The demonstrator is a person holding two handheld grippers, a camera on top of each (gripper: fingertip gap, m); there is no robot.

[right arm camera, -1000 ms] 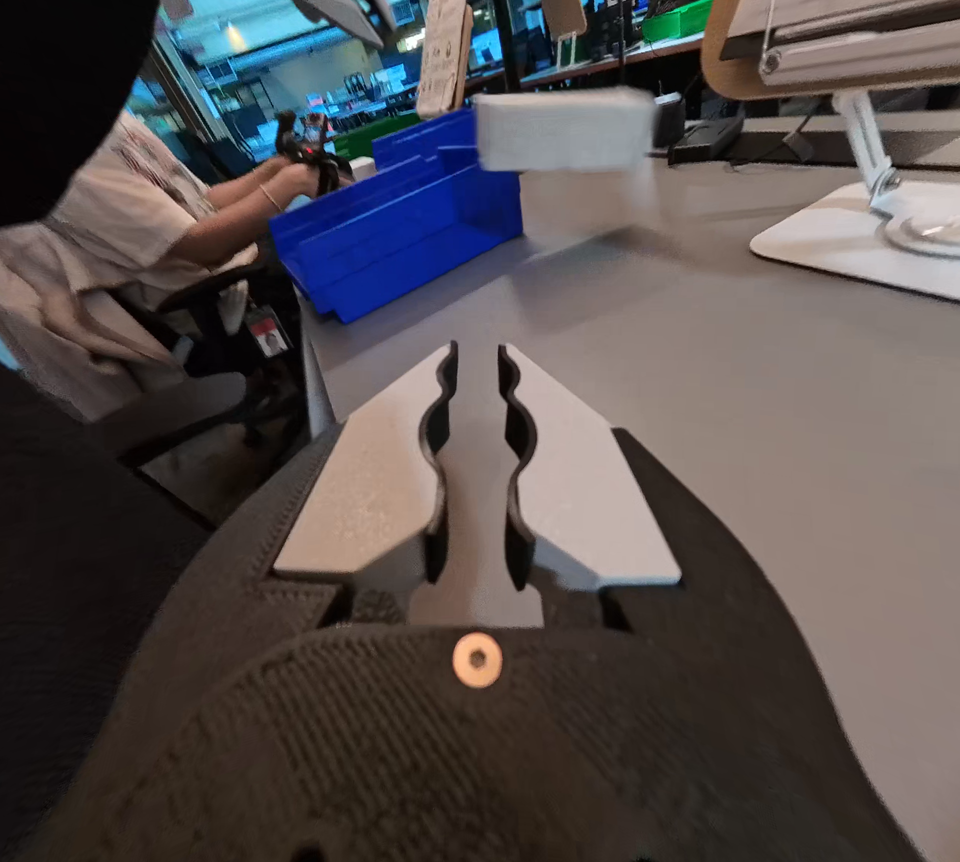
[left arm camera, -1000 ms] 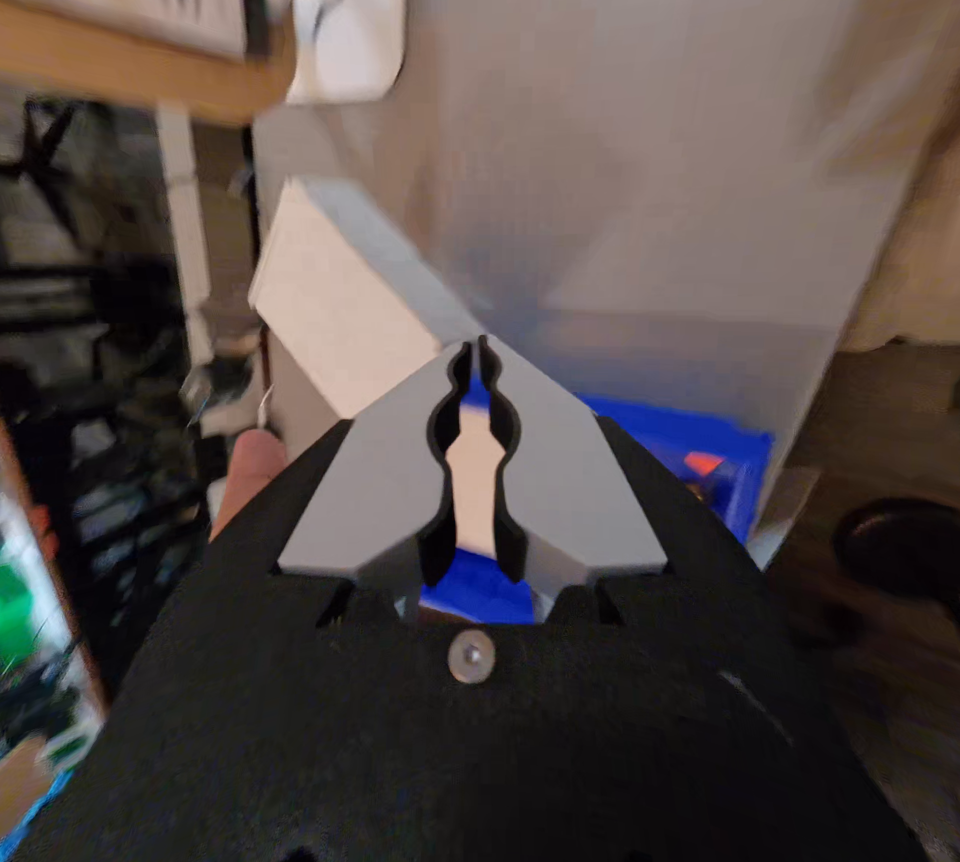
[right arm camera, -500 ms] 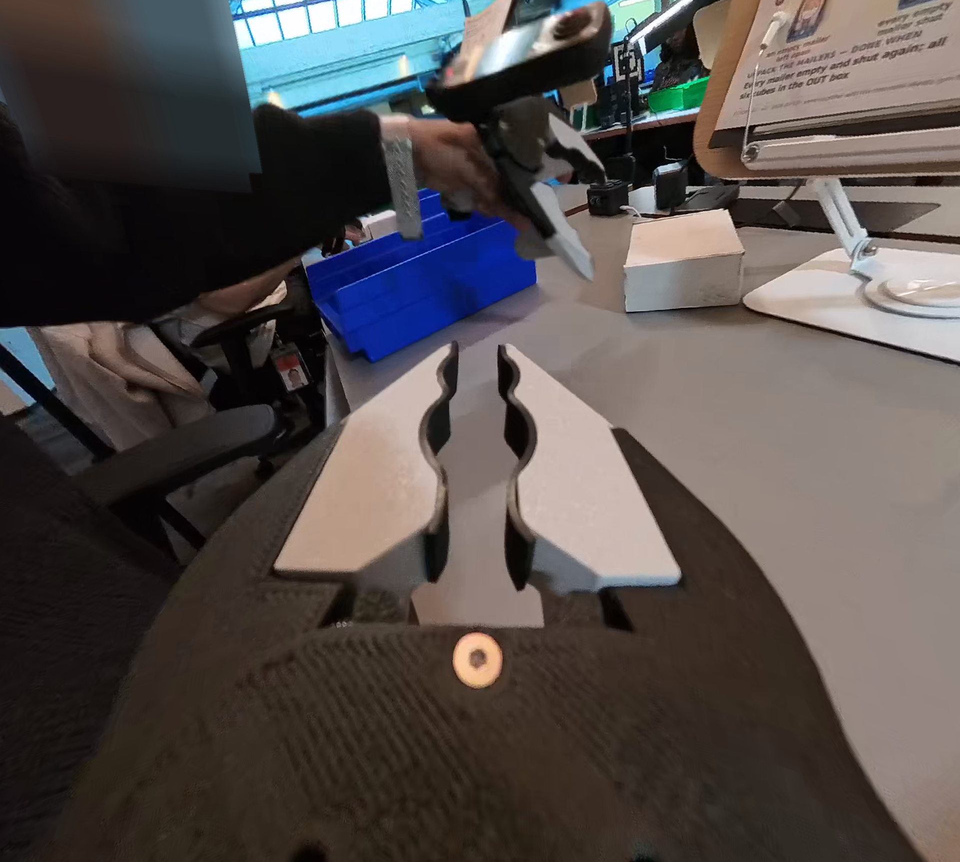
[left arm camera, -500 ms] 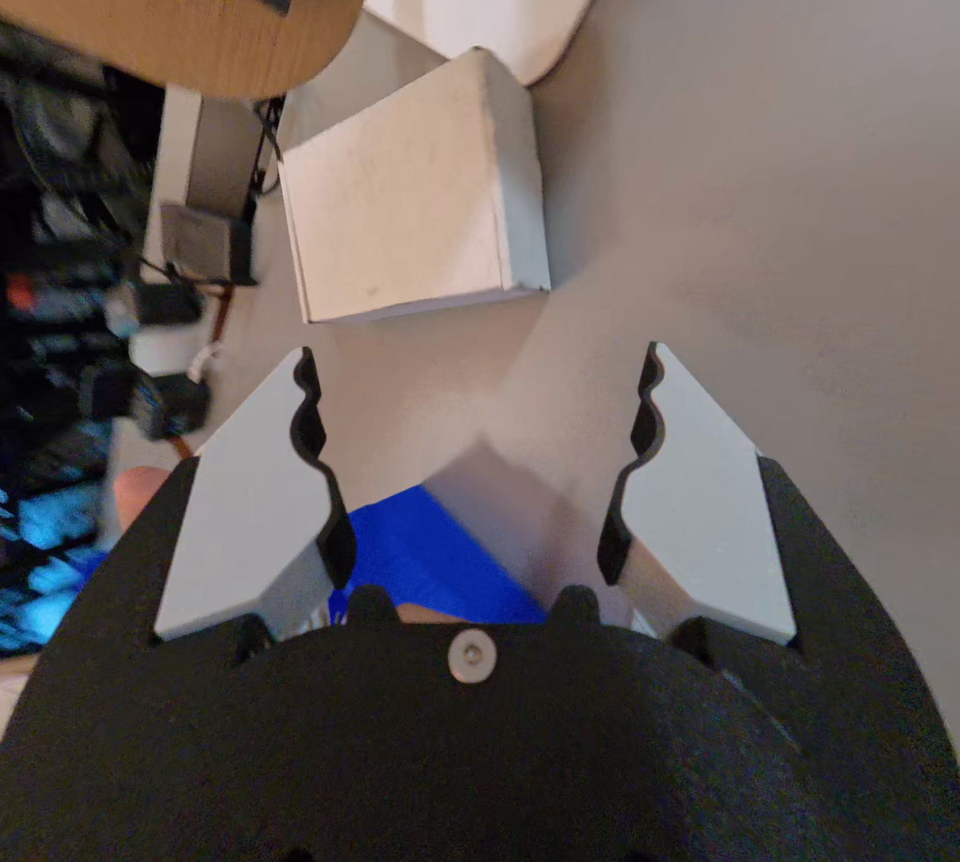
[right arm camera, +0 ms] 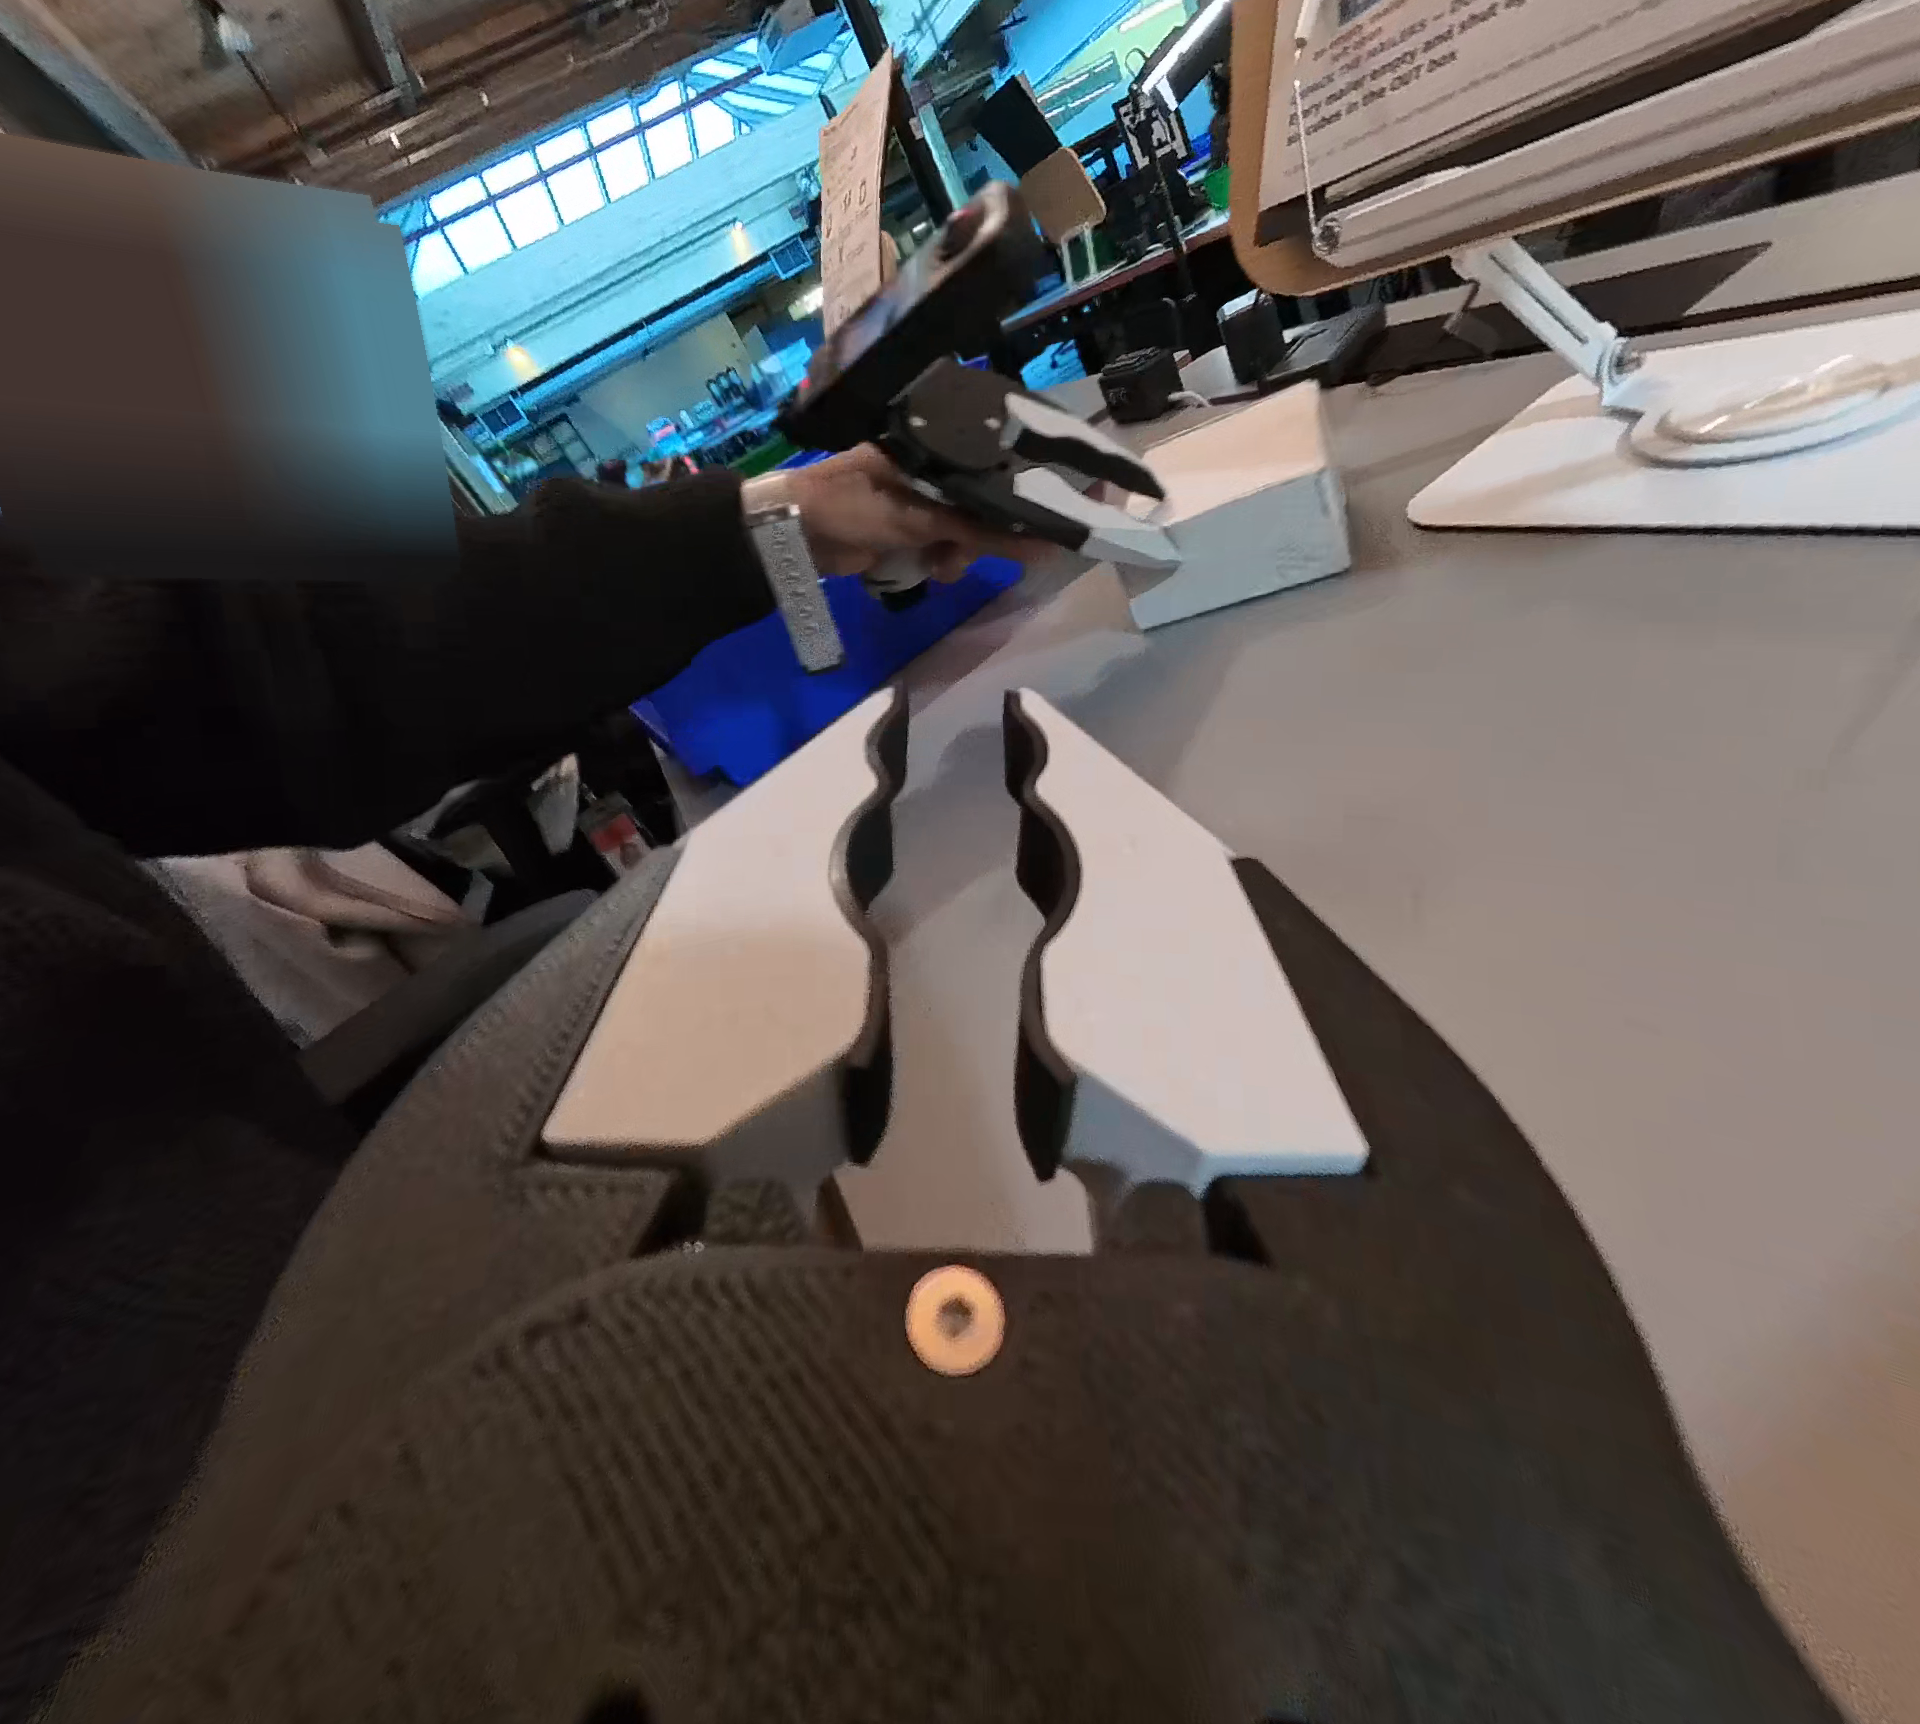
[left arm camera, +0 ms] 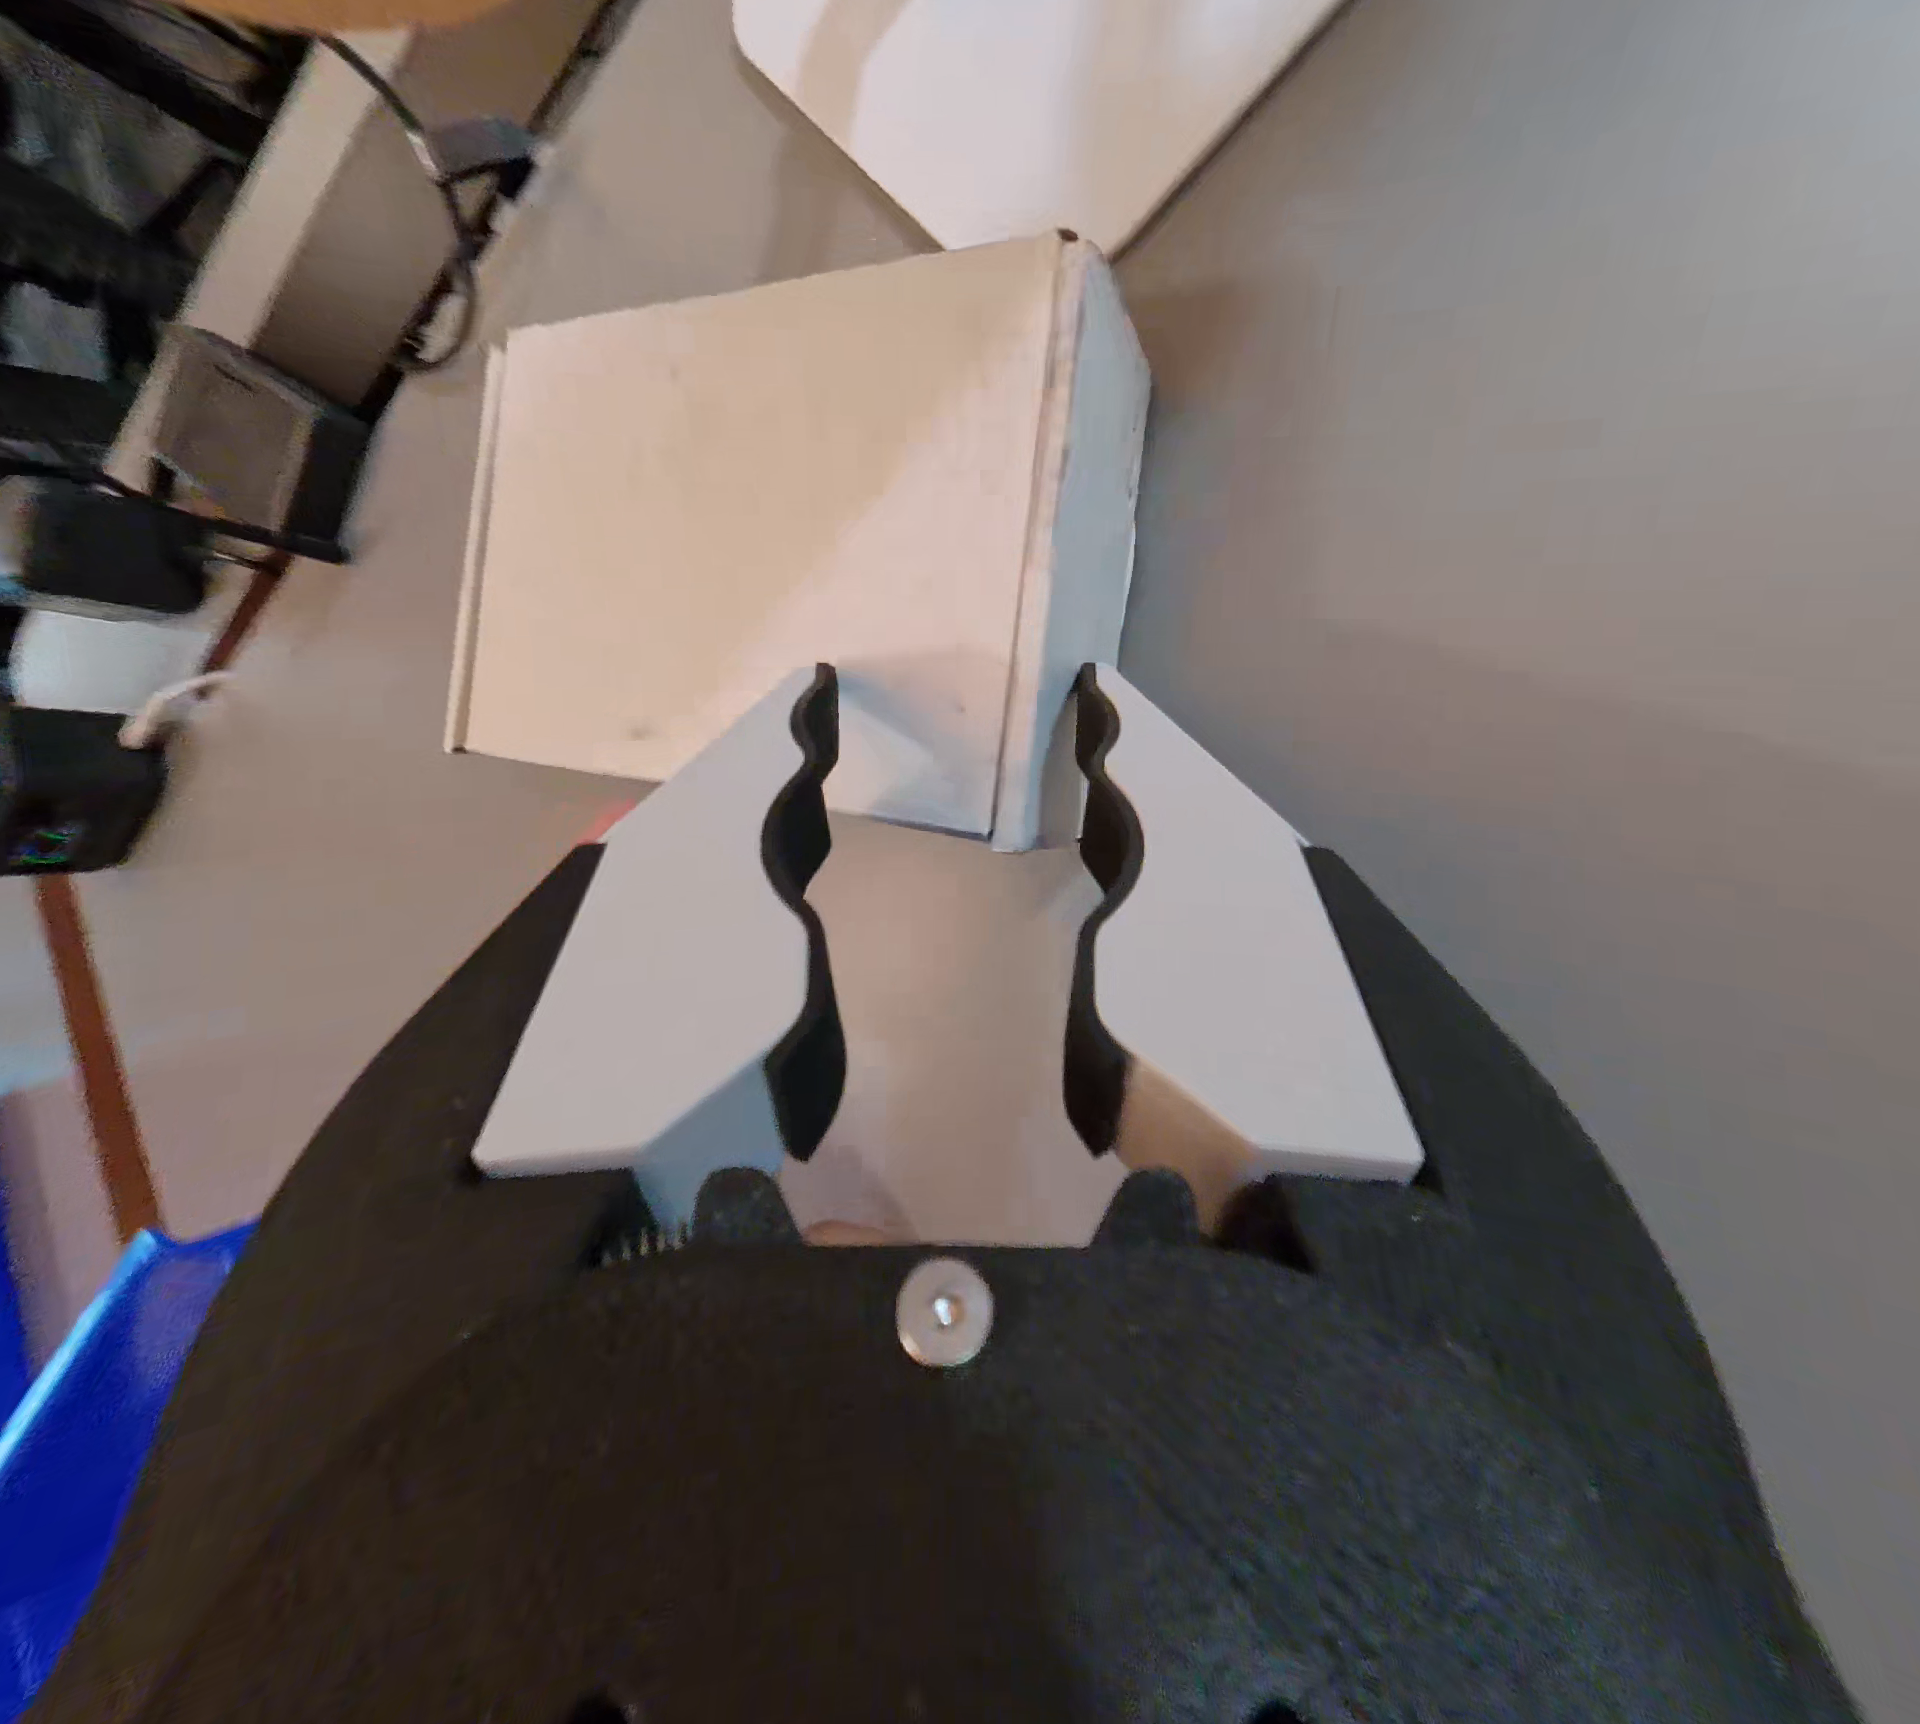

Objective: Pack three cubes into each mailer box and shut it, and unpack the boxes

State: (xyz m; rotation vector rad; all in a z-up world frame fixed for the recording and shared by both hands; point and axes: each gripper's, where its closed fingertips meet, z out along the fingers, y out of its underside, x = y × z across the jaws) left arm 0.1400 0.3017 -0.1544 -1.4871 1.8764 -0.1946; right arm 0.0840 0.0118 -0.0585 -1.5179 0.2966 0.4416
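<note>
The shut white mailer box (left arm camera: 769, 521) lies straight ahead of my left gripper (left arm camera: 951, 687), jaws half spread astride its near right corner. My right gripper (right arm camera: 956, 708) waits well back over the counter (right arm camera: 1558, 843), jaws narrowly parted and empty.

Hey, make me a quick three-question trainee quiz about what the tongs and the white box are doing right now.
1. True or false: the mailer box is shut.
2. Which tongs are at the mailer box: A left tongs, B right tongs?
3. Fill in: the bin at the table's edge is coloured ____.

Key: 1 true; 2 A; 3 blue.
</note>
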